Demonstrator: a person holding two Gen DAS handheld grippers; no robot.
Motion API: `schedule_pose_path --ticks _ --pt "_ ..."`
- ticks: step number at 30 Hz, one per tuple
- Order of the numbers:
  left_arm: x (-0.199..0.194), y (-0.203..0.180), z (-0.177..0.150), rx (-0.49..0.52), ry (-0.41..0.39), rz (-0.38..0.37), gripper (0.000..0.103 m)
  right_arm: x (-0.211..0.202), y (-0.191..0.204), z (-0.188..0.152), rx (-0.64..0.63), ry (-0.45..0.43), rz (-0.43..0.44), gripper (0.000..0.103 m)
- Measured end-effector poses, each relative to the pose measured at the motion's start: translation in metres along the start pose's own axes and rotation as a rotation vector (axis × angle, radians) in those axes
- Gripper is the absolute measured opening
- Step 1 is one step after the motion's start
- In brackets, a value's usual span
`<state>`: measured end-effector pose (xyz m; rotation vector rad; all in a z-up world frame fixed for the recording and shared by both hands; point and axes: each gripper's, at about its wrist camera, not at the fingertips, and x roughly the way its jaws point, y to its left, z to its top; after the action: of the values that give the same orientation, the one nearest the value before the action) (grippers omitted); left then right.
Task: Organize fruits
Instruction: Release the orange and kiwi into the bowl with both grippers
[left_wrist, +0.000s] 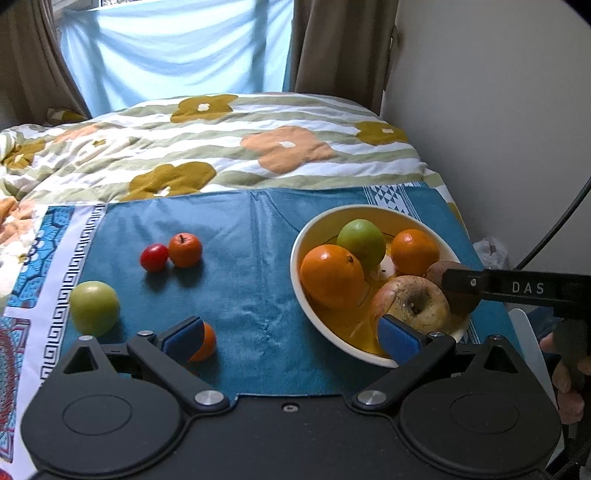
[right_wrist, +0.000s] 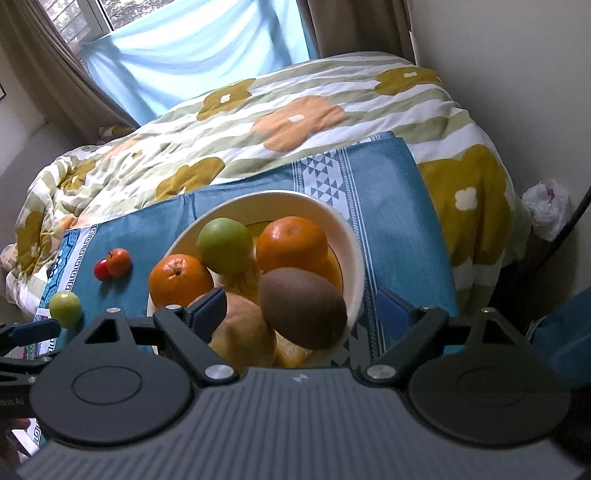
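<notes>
I see the bowl on the blue cloth over the bed, holding two oranges, a green apple, a yellow apple and a brown kiwi. Only my left view shows the small orange near its left pad; the green apple and two small red fruits lie left. My right hand-held gripper hangs over the bowl, fingers wide apart, clear of the kiwi. My left hand-held gripper is apart too, empty.

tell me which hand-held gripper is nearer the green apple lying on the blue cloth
Left. The left hand-held gripper hangs just beside the green apple; the right hand-held gripper is over the bowl, further away.
</notes>
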<state>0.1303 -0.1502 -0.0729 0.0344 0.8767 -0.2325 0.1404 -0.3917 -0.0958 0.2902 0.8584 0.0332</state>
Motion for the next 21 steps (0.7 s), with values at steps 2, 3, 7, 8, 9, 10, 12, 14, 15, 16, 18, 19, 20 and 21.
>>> schedule_pose_path --ticks 2,3,7,8,9,10,12,14,15,16,18,19,20,21 --pt "-0.008 0.000 -0.001 -0.008 -0.010 0.009 0.102 -0.005 0.003 -0.001 -0.019 -0.006 -0.005 0.103" --pt "-0.012 0.001 -0.001 -0.011 -0.017 0.017 0.102 -0.009 0.005 -0.002 -0.034 -0.008 -0.006 0.103" --pt "-0.031 0.005 -0.005 -0.033 -0.038 0.059 0.102 -0.022 0.016 -0.003 -0.100 -0.019 -0.004 0.103" --pt "-0.036 0.007 -0.006 -0.043 -0.042 0.065 0.102 -0.025 0.019 -0.003 -0.114 -0.023 0.000 0.103" --pt "-0.041 0.010 -0.008 -0.057 -0.047 0.072 0.102 -0.029 0.023 -0.003 -0.126 -0.027 0.005 0.103" --pt "-0.045 0.012 -0.009 -0.067 -0.051 0.080 0.102 -0.033 0.027 -0.004 -0.137 -0.030 0.012 0.103" --pt "-0.055 0.019 -0.011 -0.083 -0.068 0.105 0.102 -0.039 0.035 -0.005 -0.162 -0.037 0.022 0.103" --pt "-0.066 0.029 -0.014 -0.100 -0.088 0.125 0.102 -0.045 0.045 -0.004 -0.184 -0.044 0.032 0.103" --pt "-0.070 0.034 -0.015 -0.111 -0.100 0.135 0.102 -0.047 0.050 -0.004 -0.190 -0.046 0.039 0.103" --pt "-0.075 0.040 -0.015 -0.124 -0.112 0.145 0.102 -0.049 0.054 -0.004 -0.192 -0.049 0.044 0.103" --pt "-0.083 0.054 -0.018 -0.146 -0.132 0.160 0.102 -0.053 0.066 -0.005 -0.195 -0.054 0.063 0.103" --pt "-0.087 0.060 -0.019 -0.153 -0.143 0.168 0.102 -0.054 0.071 -0.005 -0.196 -0.053 0.073 0.103" --pt "-0.089 0.066 -0.021 -0.157 -0.151 0.175 0.102 -0.055 0.076 -0.006 -0.195 -0.054 0.083 0.103" --pt "-0.091 0.071 -0.022 -0.158 -0.157 0.180 0.102 -0.056 0.083 -0.007 -0.195 -0.055 0.094 0.103"
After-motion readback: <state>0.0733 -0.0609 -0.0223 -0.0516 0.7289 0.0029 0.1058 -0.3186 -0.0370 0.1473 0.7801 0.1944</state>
